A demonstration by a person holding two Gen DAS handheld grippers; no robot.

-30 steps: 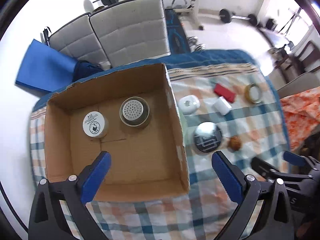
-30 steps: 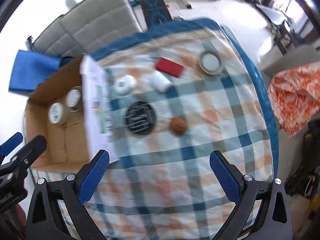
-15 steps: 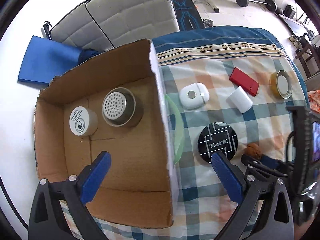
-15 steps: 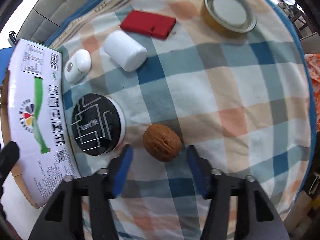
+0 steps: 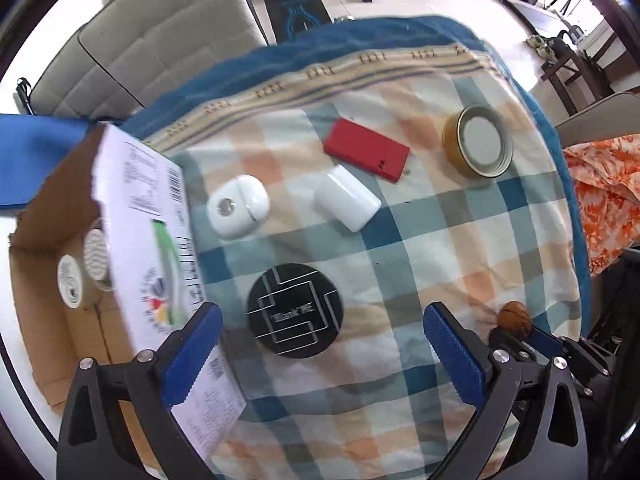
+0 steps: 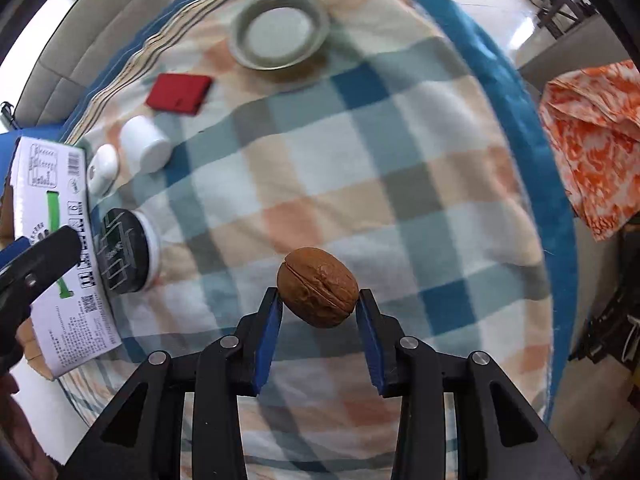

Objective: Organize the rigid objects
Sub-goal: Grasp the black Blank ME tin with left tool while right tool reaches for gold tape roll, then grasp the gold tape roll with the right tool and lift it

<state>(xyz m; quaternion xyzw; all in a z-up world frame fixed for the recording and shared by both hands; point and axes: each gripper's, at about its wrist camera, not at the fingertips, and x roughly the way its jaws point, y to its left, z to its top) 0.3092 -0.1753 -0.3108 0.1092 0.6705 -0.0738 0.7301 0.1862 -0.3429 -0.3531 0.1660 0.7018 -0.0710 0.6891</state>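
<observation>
Right gripper [image 6: 319, 298]: closed on the walnut [image 6: 317, 287], which is pinched between the two blue pads at its widest part and appears to be held clear of the checked cloth [image 6: 360, 152].
Left gripper [image 5: 320, 350]: spread wide, nothing between its pads; it hangs over the black round tin [image 5: 295, 311].
Walnut handling: judged light, hard and rounded, with a ridged seam; the shell can roll or squirt out of flat pads, so a hold across the middle, as now, is judged the safest, with moderate squeeze, since a brittle shell may crack.
Walnut position: at the centre of the right wrist view; in the left wrist view it is seen at about 4 o'clock [image 5: 515, 317], near the cloth's edge.
Cardboard box [image 6: 48, 240]: at 9 o'clock in the right wrist view, judged the likely destination; two round items are already seen inside it in the left wrist view, a white-lidded jar [image 5: 70, 282] and a perforated metal cup [image 5: 96, 254].
In the way: the box's printed wall stands between walnut and box floor and must be cleared from above; the black round tin lies just beside that wall, and the left gripper is also near it.
Other things: white oval case [image 6: 103, 168], white cylinder [image 6: 146, 148] and red flat case [image 6: 179, 93] at 10 to 11 o'clock, metal lid [image 6: 280, 30] at 12 o'clock, all well apart from the walnut.
</observation>
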